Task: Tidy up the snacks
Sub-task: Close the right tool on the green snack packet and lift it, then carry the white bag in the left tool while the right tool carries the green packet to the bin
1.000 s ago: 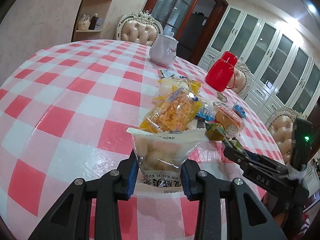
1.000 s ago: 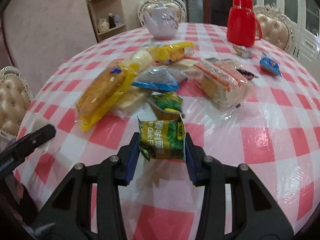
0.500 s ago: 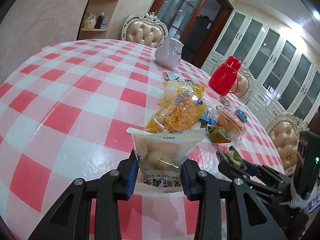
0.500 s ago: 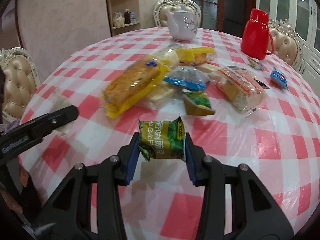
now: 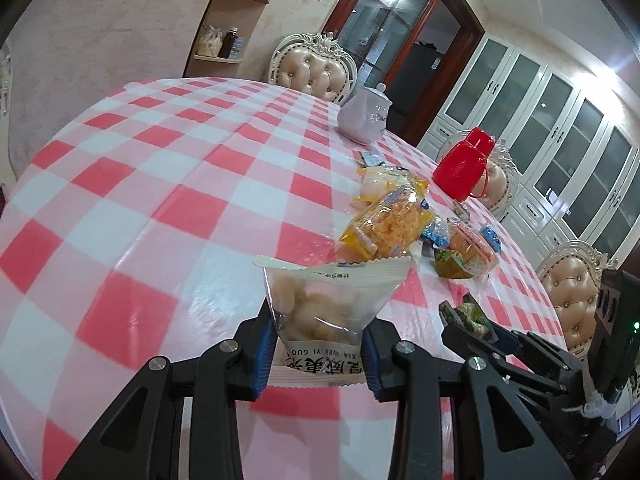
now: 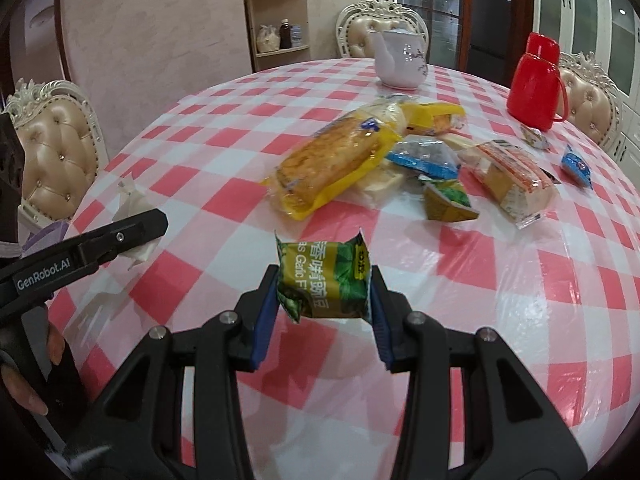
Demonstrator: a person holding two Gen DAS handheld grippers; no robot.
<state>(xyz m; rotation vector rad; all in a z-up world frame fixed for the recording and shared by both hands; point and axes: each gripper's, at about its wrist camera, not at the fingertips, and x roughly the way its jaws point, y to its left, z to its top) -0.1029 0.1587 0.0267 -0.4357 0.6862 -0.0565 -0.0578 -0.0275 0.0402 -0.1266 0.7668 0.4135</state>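
Note:
My left gripper (image 5: pixel 318 344) is shut on a clear white snack bag (image 5: pixel 328 304) of pale puffs, held above the near table edge. My right gripper (image 6: pixel 324 300) is shut on a small green pea packet (image 6: pixel 324 280), held above the tablecloth. It also shows in the left wrist view (image 5: pixel 472 320) at lower right. A pile of snacks lies mid-table: a long yellow cake pack (image 6: pixel 332 160), a blue packet (image 6: pixel 424 156), a green packet (image 6: pixel 448 198) and an orange-striped bread pack (image 6: pixel 512 176).
The round table has a pink and white checked cloth (image 5: pixel 160 184). A white teapot (image 6: pixel 400 60) and a red thermos (image 6: pixel 536 80) stand at the far side. Small blue packet (image 6: pixel 576 164) lies at right. Padded chairs (image 6: pixel 56 148) ring the table.
Both grippers have drawn back toward the near table edge with their packets still held; the snack pile looks farther away in both views.

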